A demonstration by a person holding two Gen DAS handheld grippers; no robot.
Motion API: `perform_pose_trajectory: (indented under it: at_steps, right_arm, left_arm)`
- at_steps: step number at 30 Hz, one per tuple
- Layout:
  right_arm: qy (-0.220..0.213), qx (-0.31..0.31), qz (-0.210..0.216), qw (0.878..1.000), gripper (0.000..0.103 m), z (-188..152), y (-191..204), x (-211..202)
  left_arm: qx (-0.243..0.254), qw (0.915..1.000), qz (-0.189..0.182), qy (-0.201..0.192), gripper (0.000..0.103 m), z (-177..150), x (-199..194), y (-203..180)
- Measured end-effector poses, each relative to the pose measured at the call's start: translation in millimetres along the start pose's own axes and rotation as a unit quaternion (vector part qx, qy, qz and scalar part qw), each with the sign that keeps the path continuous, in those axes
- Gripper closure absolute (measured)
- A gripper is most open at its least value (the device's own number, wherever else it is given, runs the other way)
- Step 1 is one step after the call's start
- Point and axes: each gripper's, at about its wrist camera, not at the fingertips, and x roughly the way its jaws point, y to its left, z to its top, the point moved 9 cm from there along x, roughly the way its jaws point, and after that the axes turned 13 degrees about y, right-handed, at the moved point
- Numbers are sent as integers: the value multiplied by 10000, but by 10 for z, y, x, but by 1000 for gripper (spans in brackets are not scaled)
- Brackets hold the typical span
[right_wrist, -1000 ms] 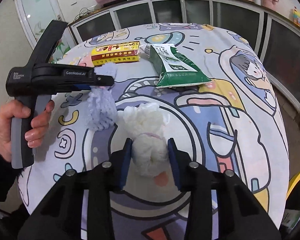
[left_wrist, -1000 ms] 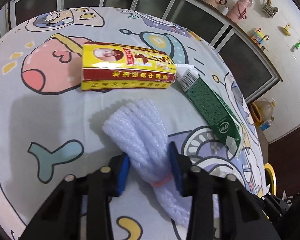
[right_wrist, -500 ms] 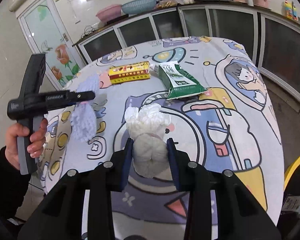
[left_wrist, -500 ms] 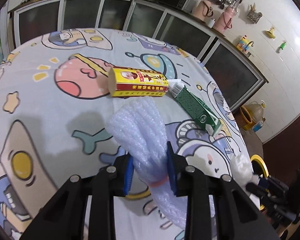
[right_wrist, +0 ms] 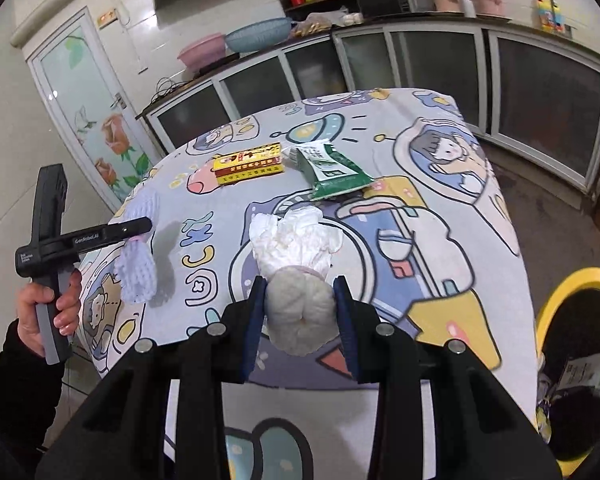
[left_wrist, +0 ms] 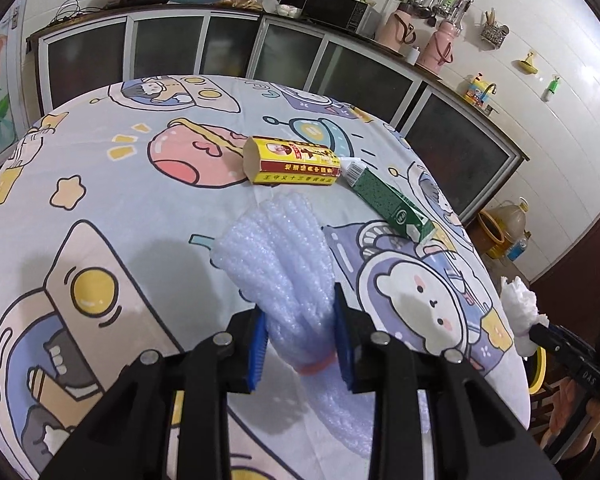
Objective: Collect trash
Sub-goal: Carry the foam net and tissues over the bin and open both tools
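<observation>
My left gripper (left_wrist: pixel 300 340) is shut on a pale blue foam net sleeve (left_wrist: pixel 280 264) and holds it above the table; the sleeve also shows in the right wrist view (right_wrist: pixel 138 256). My right gripper (right_wrist: pixel 300 320) is shut on a white crumpled tissue wad (right_wrist: pixel 296 264), lifted above the table; the wad also shows at the right edge of the left wrist view (left_wrist: pixel 520 308). A yellow and red box (left_wrist: pixel 292 160) and a green carton (left_wrist: pixel 388 204) lie on the cartoon tablecloth (left_wrist: pixel 120 200).
A yellow-rimmed bin (right_wrist: pixel 576 312) stands on the floor right of the table, with some trash inside. Dark glass cabinets (left_wrist: pixel 220 48) line the far wall. An orange jug (left_wrist: pixel 500 228) stands on the floor by the cabinets.
Both grippers have risen and pulled back from the table, each carrying its item. The left gripper's foam sleeve and the right gripper's tissue wad now hang clear of the cloth.
</observation>
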Motion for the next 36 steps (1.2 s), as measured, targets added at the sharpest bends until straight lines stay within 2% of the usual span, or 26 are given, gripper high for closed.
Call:
perform_pose_trajectory:
  at_steps: [5, 11, 21, 29, 36]
  right_arm:
    - [-107, 162, -43, 9998, 70, -125, -114, -152]
    - [-275, 392, -132, 9988, 70, -255, -332, -366]
    - [-602, 957, -364, 9929, 70, -455, -873, -737]
    - [-992, 1660, -686, 9787, 70, -743, -1487, -1208]
    - [-1252, 2225, -1064, 9610, 70, -1045, -1994, -1533]
  left_arm:
    - [127, 9999, -68, -55, 76, -64, -91, -102]
    - [419, 9989, -194, -65, 76, -73, -141, -442]
    - [1130, 9924, -493, 43, 76, -87, -34, -1325]
    - [1849, 9789, -865, 77, 76, -110, 72, -2250]
    - [2484, 9609, -1191, 293, 76, -242, 292, -3118]
